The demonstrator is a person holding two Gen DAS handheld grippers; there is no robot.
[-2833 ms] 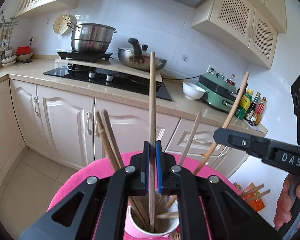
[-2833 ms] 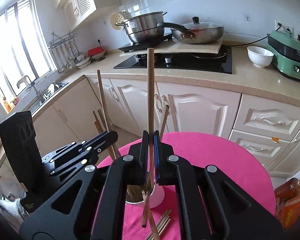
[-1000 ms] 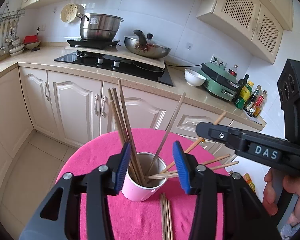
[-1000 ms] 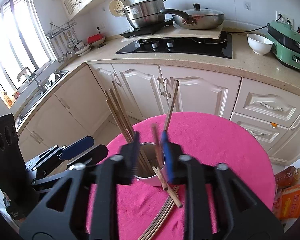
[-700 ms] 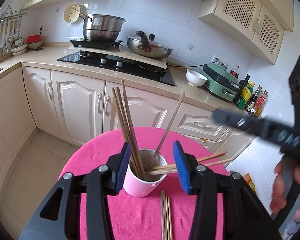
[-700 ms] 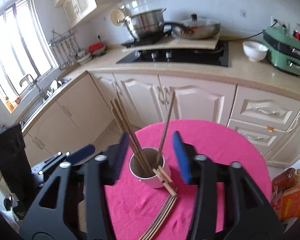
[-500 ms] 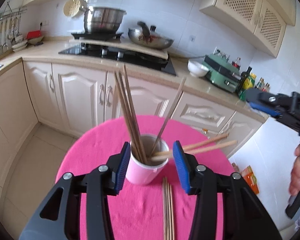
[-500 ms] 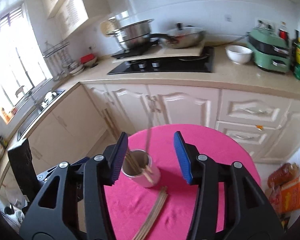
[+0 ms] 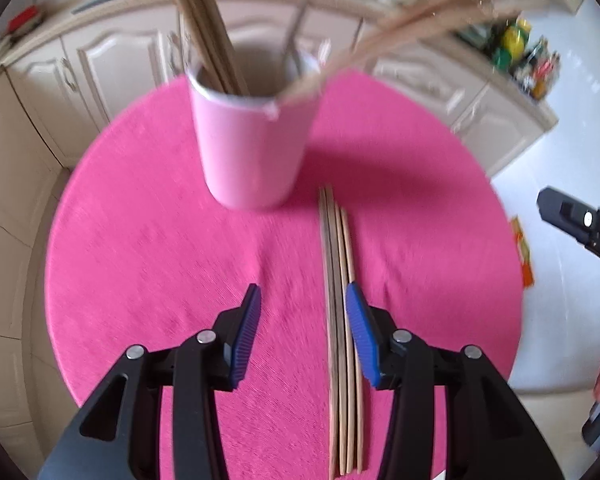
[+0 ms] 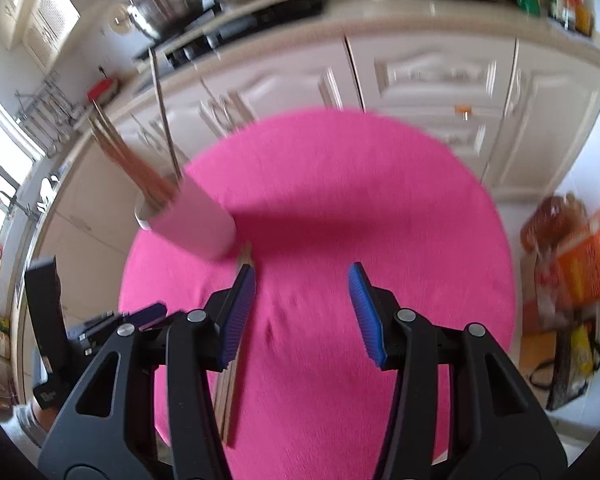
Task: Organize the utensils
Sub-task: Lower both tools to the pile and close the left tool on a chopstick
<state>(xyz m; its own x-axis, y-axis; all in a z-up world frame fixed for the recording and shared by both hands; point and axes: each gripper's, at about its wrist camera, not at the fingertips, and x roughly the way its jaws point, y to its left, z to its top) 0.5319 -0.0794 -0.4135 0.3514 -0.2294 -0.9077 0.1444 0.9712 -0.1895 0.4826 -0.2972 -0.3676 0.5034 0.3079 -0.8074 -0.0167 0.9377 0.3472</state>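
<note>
pink table (image 9: pixel 148 240) holds loose chopsticks (image 9: pixel 342 320); left gripper (image 9: pixel 302 320) and right gripper (image 10: pixel 302 312) both unclenched, empty.

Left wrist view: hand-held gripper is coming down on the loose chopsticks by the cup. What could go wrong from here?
1. The wooden chopsticks lying on the pink tablecloth are packed side by side; the open left hand-held gripper may pinch several or scatter them.
2. They sit under its right-side finger, not centred, so the finger could land on them.
3. The pale pink cup stands close ahead with chopsticks leaning far out over its rim; a bump might tip it.
</note>
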